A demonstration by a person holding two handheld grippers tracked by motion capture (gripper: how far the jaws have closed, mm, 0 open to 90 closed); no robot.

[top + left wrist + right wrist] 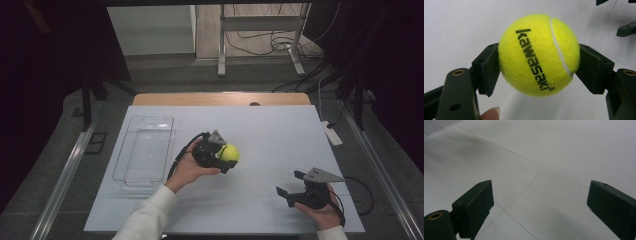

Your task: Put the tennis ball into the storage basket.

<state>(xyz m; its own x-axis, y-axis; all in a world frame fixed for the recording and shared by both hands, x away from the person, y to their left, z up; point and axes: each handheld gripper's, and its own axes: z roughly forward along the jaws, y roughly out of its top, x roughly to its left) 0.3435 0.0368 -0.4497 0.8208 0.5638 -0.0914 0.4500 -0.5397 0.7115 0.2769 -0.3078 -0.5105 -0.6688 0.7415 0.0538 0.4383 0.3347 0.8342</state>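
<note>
A yellow tennis ball (pixel 229 152) with black "kawasaki" lettering is clamped between the jaws of my left gripper (pixel 226 154), held a little above the middle of the white table (pixel 260 130). In the left gripper view the ball (pixel 539 55) is pressed by a black pad on each side, so my left gripper (pixel 539 66) is shut on it. My right gripper (pixel 290 183) rests low at the front right of the table, jaws wide apart. In the right gripper view my right gripper (pixel 540 202) has only bare table between its pads.
A clear plastic tray (pixel 145 150) lies on the left part of the table, nothing in it. A white power strip (pixel 332 133) hangs at the table's right edge. Metal rails run along both sides of the table.
</note>
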